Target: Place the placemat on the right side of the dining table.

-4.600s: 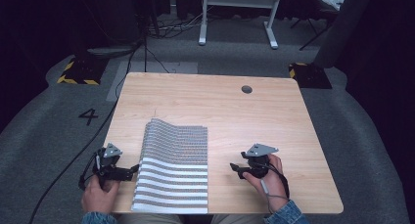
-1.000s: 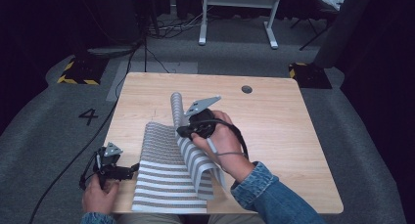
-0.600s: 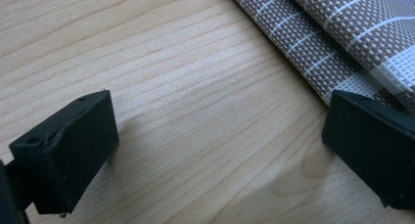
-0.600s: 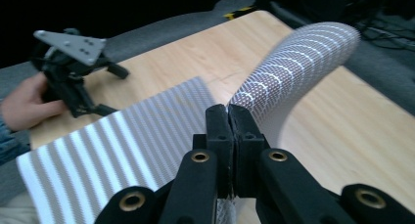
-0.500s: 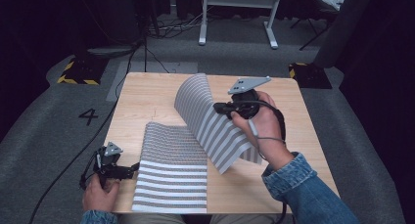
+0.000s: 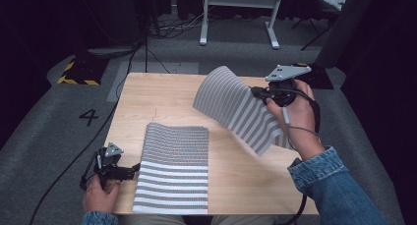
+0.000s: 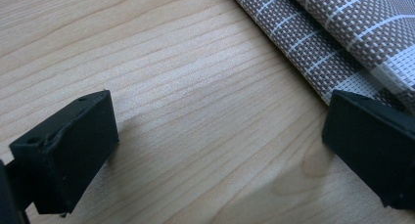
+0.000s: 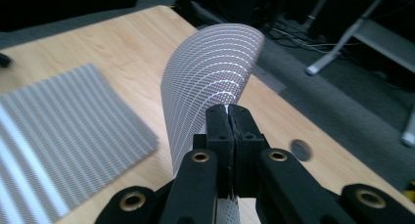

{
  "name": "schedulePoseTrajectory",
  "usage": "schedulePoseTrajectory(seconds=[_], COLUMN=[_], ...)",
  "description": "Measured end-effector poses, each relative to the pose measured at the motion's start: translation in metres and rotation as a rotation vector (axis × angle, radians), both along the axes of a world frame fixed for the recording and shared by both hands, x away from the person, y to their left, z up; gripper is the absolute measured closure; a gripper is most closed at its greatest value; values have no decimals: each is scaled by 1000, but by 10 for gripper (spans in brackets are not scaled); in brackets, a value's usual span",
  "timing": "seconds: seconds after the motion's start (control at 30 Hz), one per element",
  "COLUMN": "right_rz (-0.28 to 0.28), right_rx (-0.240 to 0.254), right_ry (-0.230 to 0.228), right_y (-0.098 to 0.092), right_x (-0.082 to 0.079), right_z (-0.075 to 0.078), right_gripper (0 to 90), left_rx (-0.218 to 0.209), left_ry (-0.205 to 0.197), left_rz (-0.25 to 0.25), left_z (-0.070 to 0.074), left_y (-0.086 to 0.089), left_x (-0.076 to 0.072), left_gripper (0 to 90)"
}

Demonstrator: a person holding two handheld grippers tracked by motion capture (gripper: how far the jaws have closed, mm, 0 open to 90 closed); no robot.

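A grey-and-white striped woven mat lies flat on the wooden table, near its front edge. A second striped mat hangs curled in the air over the table's right half, its top edge arching over. My right gripper is shut on this mat's edge; in the right gripper view the jaws pinch the mat, with the flat mat off to the left. My left gripper rests open at the flat mat's left edge, with bare wood between its jaws and the mat by one jaw.
A round grommet hole sits in the table near its far right. Beyond the table are a white metal frame, floor cables, a yellow-and-black striped base and a floor mark "4".
My right gripper has carried the lifted mat to the right and upward, away from the flat mat toward the table's far right. The left gripper has stayed put.
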State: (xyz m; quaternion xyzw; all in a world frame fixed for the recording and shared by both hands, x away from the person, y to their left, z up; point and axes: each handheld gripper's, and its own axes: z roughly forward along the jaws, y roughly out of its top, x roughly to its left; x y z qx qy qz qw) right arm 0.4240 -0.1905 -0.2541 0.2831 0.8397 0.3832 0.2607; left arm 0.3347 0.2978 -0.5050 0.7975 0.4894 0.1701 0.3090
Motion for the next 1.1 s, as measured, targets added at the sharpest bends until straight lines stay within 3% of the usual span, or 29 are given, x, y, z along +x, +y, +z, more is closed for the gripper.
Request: schedulePoseTrajectory(seconds=[0.13, 0.33, 0.67, 0.97, 1.1], right_rz=[-52, -143, -244, -345, -374], right_rx=[-23, -31, -31, -106, -136], right_ry=[-29, -40, -56, -83, -87], right_y=[-21, -51, -100, -135, -142], right_x=[5, 13, 18, 20, 21], right_z=[4, 5, 6, 7, 2], right_gripper=[889, 889, 890, 889, 889], left_rx=[-1, 1, -5, -5, -3], left_ry=[0, 1, -1, 1, 3], left_rz=[1, 0, 4, 6, 3], left_z=[0, 0, 0, 0, 0], left_y=[0, 0, 0, 0, 0], left_x=[0, 0, 0, -1, -1], left_gripper=[2, 2, 2, 2, 2])
